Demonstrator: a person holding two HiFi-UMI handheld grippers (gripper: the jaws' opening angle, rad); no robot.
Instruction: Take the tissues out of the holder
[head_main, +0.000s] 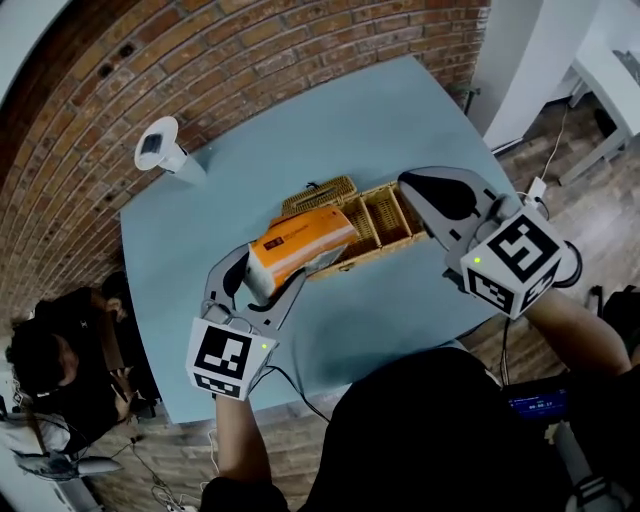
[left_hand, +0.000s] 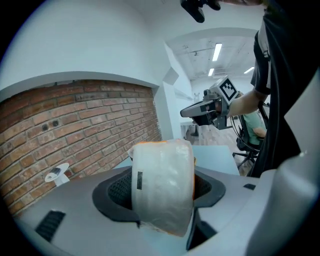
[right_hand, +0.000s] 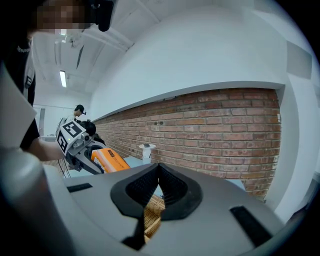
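Left gripper (head_main: 266, 274), fingers (left_hand: 119, 192) clamped on the orange tissue pack (head_main: 300, 240), holds it tilted above the open wicker holder (head_main: 388, 222) on the blue bench (head_main: 300, 140); right gripper (head_main: 420, 196), fingers together and empty, hovers beside the holder; extraction apparently near complete, with 1 pack left to set down.

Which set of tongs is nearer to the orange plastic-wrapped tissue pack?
Left. The left tongs clamp the orange plastic-wrapped tissue pack; the right tongs are apart from it, above the other end of the woven wicker holder.
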